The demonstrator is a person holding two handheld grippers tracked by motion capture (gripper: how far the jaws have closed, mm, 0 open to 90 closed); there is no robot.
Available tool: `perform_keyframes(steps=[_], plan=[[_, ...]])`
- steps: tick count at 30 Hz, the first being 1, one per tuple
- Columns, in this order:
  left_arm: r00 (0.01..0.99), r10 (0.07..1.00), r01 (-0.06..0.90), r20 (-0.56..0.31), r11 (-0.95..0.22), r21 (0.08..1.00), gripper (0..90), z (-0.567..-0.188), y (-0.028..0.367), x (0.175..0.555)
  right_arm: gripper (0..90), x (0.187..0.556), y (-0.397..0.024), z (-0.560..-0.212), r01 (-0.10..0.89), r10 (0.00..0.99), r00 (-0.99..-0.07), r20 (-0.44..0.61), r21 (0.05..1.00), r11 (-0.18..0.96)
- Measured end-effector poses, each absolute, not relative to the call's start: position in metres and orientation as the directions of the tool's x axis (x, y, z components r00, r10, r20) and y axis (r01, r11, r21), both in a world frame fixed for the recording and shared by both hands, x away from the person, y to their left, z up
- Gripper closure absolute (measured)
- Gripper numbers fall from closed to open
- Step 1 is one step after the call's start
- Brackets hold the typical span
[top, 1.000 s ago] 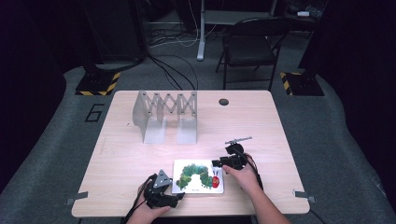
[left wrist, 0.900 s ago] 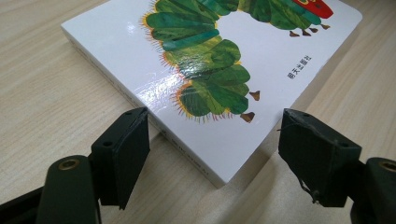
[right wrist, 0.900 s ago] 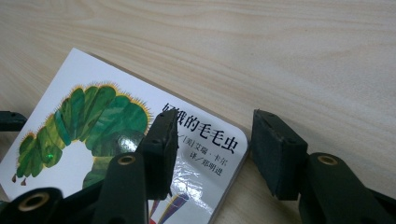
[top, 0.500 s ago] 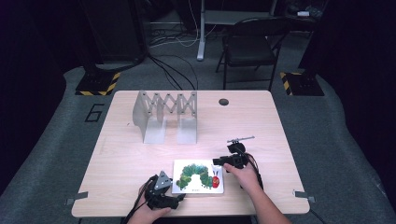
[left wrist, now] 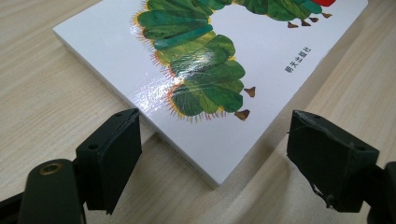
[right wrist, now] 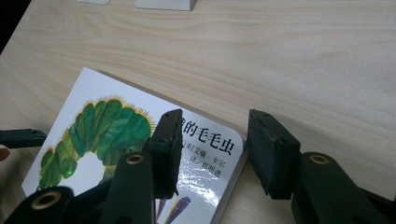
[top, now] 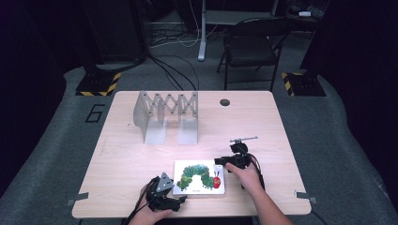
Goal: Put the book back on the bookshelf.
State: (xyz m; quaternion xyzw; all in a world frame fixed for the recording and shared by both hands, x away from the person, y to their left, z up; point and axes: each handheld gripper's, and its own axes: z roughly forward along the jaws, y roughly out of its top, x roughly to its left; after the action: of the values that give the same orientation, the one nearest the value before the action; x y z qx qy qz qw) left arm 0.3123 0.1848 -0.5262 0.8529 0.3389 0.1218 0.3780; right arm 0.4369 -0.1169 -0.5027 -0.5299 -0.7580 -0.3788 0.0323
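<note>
A white picture book (top: 199, 177) with a green caterpillar on its cover lies flat near the table's front edge. My left gripper (top: 180, 199) sits at the book's near left corner. In the left gripper view its jaws (left wrist: 215, 123) stand wide on either side of that corner (left wrist: 212, 175), clear of it, and have just been opening. My right gripper (top: 221, 164) is at the book's far right corner. Its jaws (right wrist: 214, 119) have just been closing with that corner between them. One pad hangs over the cover (right wrist: 93, 135), the other stands off the edge with a gap.
A grey metal accordion rack (top: 166, 115) stands at the back left of the wooden table (top: 263, 122). A round cable hole (top: 225, 102) lies behind it to the right. A folding chair (top: 251, 47) stands beyond the table.
Both hands and the book stay where they were. No shift of the jaws can be made out from the high view.
</note>
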Motion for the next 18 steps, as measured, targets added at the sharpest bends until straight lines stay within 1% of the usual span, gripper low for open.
perform_keyframes(steps=[8, 12, 16, 18], plan=[[0.735, 0.677, 0.485, -0.042, -0.481, 0.730, 16.8, -0.527, 0.183, 0.311, 55.7, 0.435, -0.118, -0.499, 0.831, 0.774, -0.426, 0.469, 0.541, 0.130], [0.735, 0.677, 0.486, -0.043, -0.481, 0.730, 16.0, -0.527, 0.182, 0.311, 55.8, 0.435, -0.118, -0.498, 0.828, 0.772, -0.432, 0.466, 0.545, 0.134], [0.732, 0.681, 0.479, -0.024, -0.489, 0.729, 15.5, -0.527, 0.181, 0.311, 56.0, 0.434, -0.119, -0.496, 0.818, 0.770, -0.445, 0.458, 0.558, 0.141], [0.734, 0.678, 0.477, -0.024, -0.491, 0.729, 15.2, -0.528, 0.181, 0.311, 56.0, 0.432, -0.119, -0.492, 0.827, 0.768, -0.432, 0.472, 0.548, 0.128]])
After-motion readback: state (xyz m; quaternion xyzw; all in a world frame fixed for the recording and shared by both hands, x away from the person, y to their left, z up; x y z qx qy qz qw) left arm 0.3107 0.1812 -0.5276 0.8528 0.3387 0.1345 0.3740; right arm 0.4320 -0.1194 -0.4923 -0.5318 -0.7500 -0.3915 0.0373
